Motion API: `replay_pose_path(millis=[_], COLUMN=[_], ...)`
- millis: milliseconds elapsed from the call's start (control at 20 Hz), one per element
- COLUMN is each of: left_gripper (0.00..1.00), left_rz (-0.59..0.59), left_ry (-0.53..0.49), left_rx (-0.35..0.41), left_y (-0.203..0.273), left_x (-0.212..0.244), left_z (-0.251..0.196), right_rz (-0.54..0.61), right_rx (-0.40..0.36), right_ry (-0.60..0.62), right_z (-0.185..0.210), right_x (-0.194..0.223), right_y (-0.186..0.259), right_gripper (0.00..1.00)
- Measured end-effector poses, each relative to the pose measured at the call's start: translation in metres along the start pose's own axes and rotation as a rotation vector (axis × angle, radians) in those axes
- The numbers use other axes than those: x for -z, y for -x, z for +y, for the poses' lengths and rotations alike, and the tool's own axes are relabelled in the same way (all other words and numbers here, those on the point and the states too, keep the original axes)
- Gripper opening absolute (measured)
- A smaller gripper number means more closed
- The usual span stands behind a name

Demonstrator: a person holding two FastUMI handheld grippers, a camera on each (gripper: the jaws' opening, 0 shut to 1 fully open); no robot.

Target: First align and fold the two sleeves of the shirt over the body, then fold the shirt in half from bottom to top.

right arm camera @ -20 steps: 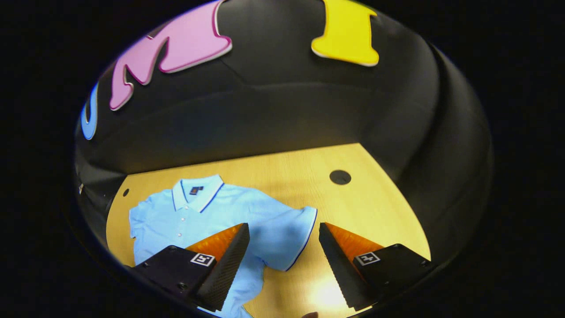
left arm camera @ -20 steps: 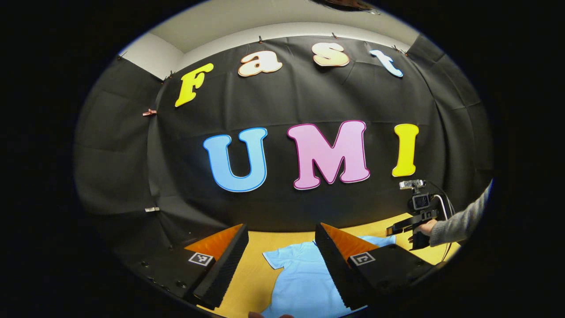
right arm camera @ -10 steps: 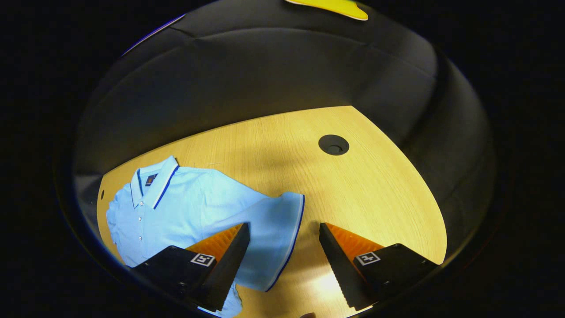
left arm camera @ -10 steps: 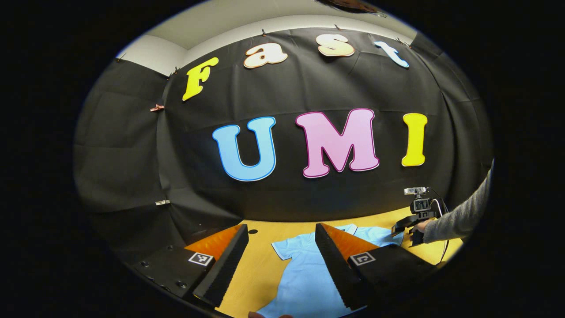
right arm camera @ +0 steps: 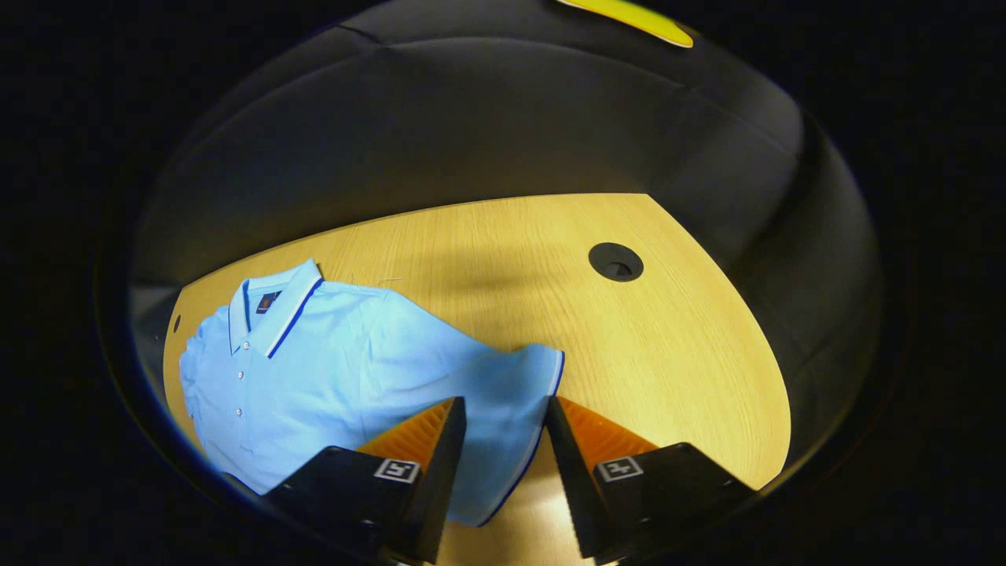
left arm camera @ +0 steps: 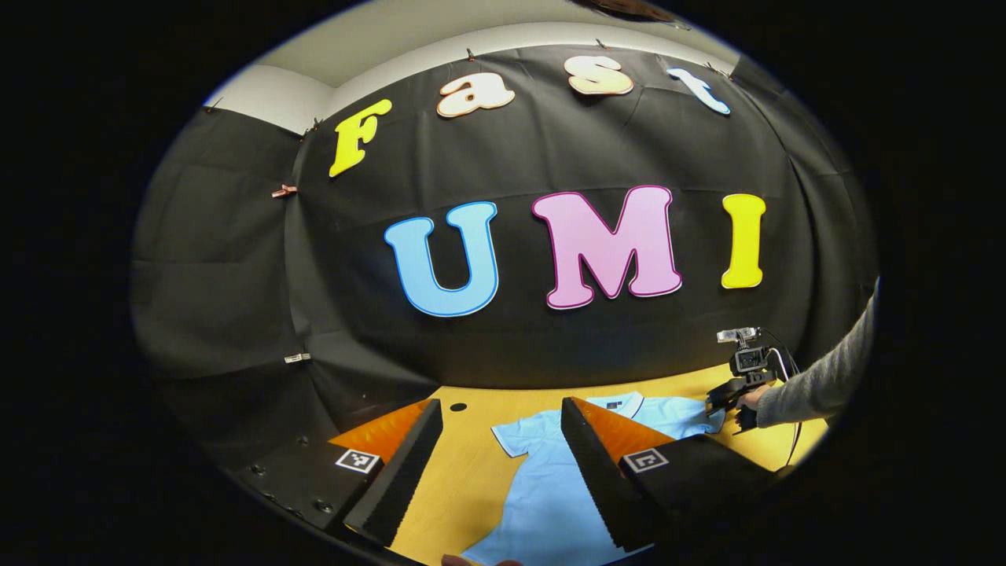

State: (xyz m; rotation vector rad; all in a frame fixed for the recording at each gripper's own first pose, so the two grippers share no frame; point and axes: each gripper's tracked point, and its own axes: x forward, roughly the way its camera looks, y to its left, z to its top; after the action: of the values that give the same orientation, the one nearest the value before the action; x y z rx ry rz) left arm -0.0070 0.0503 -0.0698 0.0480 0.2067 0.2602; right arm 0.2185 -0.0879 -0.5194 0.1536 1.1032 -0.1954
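A light blue polo shirt (right arm camera: 330,369) with a dark-trimmed collar (right arm camera: 275,306) lies face up on the wooden table (right arm camera: 668,354). Its right sleeve (right arm camera: 519,377) reaches in between the fingers of my right gripper (right arm camera: 503,402), whose jaws stand part-way open around the sleeve hem with a gap on both sides. My left gripper (left arm camera: 501,409) is open and held above the table, with the shirt (left arm camera: 550,495) below and beyond it. In the left gripper view, the right gripper (left arm camera: 727,397) sits at the shirt's far sleeve, held by a hand in a grey sleeve (left arm camera: 817,385).
A round cable hole (right arm camera: 615,262) is in the table behind the sleeve, and another hole (left arm camera: 457,407) lies near the shirt's other shoulder. Black cloth walls close in the table at the back and sides. Bare wood (right arm camera: 692,409) lies to the right of the shirt.
The right gripper came down over the sleeve and its fingers have narrowed around the hem. The left gripper has drifted slightly, so a little more of the shirt shows.
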Motion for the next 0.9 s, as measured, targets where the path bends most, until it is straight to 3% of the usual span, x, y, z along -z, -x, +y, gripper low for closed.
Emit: replay_pose_path(millis=[50,100,200,300,450,500,600,900], left_gripper=[0.96,0.96,0.96,0.96,0.96,0.94,0.96,0.96], left_rz=[0.001,0.001,0.002,0.008,0.012,0.013,0.017,0.017], left_ry=[0.000,0.001,-0.001,-0.001,0.003,0.007,0.021,0.054], left_rx=[-0.002,-0.004,-0.007,-0.010,-0.014,-0.016,-0.021,-0.042], left_y=[0.000,0.000,0.001,0.002,0.004,0.004,0.004,0.008], left_x=[0.001,0.000,0.001,0.005,0.008,0.009,0.012,0.018], left_z=[0.000,0.001,0.003,0.005,0.010,0.012,0.018,0.042], right_rz=[-0.001,-0.002,-0.001,-0.006,-0.017,-0.033,-0.076,-0.160], right_rx=[-0.007,-0.012,-0.010,-0.016,-0.037,-0.046,-0.060,-0.214], right_ry=[0.003,0.006,-0.004,-0.007,0.008,0.009,-0.001,0.008], right_z=[0.003,0.007,0.012,0.013,0.013,0.016,0.024,0.112], right_x=[-0.001,-0.001,-0.001,-0.002,-0.004,-0.009,-0.023,-0.050], right_y=[0.000,0.000,-0.001,0.000,0.001,0.004,0.013,0.061], right_gripper=[0.47,0.46,0.19,0.00,0.05,0.10,0.05,0.04])
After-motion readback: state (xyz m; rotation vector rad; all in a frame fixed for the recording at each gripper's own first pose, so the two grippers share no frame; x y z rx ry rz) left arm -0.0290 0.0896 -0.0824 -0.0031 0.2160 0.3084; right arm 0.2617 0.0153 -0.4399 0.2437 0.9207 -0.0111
